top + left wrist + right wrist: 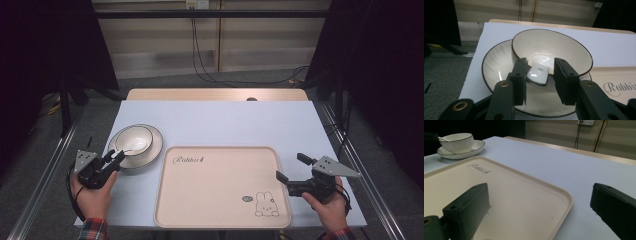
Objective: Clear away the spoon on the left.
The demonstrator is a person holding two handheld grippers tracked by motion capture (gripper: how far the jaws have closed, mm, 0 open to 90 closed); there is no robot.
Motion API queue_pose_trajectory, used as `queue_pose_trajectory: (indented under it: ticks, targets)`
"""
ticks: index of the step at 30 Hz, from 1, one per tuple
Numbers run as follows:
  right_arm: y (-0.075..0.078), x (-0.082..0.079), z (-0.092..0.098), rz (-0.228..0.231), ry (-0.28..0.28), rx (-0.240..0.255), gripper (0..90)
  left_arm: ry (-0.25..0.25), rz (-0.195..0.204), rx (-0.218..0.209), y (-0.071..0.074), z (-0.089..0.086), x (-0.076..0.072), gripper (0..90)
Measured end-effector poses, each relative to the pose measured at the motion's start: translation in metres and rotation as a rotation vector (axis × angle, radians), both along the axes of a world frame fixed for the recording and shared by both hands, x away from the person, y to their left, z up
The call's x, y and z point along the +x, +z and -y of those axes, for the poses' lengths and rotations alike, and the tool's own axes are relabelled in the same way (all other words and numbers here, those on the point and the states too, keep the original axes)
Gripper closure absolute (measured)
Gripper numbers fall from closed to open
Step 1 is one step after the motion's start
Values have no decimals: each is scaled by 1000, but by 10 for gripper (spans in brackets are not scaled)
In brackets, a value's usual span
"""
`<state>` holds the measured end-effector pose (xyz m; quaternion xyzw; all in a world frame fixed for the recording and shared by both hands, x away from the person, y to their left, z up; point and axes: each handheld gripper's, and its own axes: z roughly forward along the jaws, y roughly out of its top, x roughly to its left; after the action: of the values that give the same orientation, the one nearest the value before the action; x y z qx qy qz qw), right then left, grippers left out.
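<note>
A white bowl (132,137) with a dark rim stands on a ribbed white plate (154,149) at the table's left. A white spoon (134,146) lies in the bowl, its handle end (537,75) sticking out over the near rim. My left gripper (115,155) sits at that rim, jaws open around the handle. The left pad touches the handle, while a gap shows at the right pad. My right gripper (290,166) hovers wide open at the right edge of the cream tray (220,200), with nothing between its fingers.
The tray carries a "Rabbit" script and a small rabbit drawing (265,204), and nothing lies on it. The pale blue table top (225,122) stretches behind it. Metal rails run along both sides, and cables lie on the floor beyond.
</note>
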<state>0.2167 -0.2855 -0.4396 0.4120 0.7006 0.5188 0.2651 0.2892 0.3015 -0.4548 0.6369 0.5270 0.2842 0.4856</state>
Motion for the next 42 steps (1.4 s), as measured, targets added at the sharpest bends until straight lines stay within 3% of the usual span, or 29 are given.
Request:
queue_pose_trajectory:
  ticks: [1, 8, 9, 15, 22, 33, 38, 42]
  targets:
    - [0, 0, 0, 6, -3, -3, 19, 0, 3, -8, 1, 0, 0, 697]
    - [1, -1, 0, 8, 11, 0, 19, -5, 77, -13, 13, 1, 1, 736]
    - [1, -1, 0, 9, 9, 0, 19, 1, 79, 0, 15, 2, 2, 737]
    - [1, 0, 0, 11, 13, 4, 19, -25, 105, -21, 26, 9, 12, 738]
    - [1, 0, 1, 13, 11, 0, 18, -48, 122, 5, 36, 23, 33, 738]
    - [1, 1, 1, 13, 16, 8, 16, -71, 182, -17, 38, 39, 60, 745]
    - [1, 1, 2, 14, 18, 10, 15, -79, 191, -41, 37, 45, 66, 763]
    - [1, 1, 2, 14, 19, 8, 14, -97, 188, -36, 35, 49, 69, 814]
